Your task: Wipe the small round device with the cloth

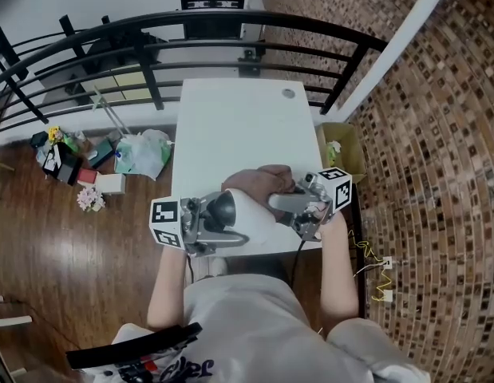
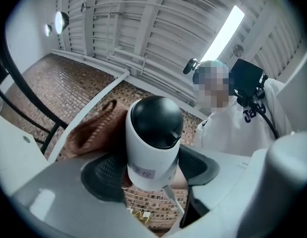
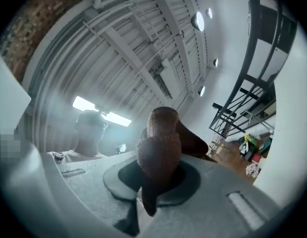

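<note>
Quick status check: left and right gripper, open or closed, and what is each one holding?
Left gripper: closed on the small round device, white with a black dome.
Right gripper: closed on the brown cloth.

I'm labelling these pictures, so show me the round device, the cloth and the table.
round device [image 2: 152, 155]: left gripper view, white body under the black dome
cloth [image 3: 159, 155]: right gripper view, its bunched brown middle
table [image 1: 239, 122]: head view, bare white top
</note>
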{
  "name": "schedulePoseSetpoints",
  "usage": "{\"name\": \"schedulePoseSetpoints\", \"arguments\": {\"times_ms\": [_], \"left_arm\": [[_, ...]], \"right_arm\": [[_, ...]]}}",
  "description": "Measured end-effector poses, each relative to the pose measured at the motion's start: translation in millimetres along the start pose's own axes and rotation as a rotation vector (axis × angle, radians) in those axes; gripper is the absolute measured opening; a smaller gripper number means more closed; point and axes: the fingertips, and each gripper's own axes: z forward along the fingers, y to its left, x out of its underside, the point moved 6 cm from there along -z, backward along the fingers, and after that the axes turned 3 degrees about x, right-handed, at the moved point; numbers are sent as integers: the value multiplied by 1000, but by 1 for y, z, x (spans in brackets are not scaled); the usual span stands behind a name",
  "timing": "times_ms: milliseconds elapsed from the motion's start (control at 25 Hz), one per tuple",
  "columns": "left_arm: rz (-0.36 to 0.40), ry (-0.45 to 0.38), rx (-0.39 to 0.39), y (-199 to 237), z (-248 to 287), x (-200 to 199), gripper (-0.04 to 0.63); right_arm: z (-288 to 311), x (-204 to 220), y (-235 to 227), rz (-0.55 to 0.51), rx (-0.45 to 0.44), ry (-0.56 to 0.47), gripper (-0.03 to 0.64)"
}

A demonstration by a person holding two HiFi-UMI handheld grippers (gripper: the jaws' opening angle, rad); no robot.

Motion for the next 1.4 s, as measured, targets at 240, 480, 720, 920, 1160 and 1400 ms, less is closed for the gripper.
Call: {"name": "schedulePoseSetpoints", "arguments": {"times_ms": [240,480,720,920,1160,1400], "left_arm": [[-41,-29,-192,29,-11,1,350],[-92,-44,-381,56,-15,2,350],[-114,-78,-250,42,-15,5,350],[-71,-52,-37,16,-1,1,350],[-97,-178,129,4,3,-6,350],[-100,-212,116,4,-2,-6,350]], "right_arm": [[7,-4,30,-137,126,103,28],[27,16,32,-200,301,324,26],[-14,-16,43,-216,304,62,28],[-68,-3,-10,-25,403,-78,28],[-25,36,-24,104,-56,-171,28],[-30,29,-9,61,-84,-243,28]]}}
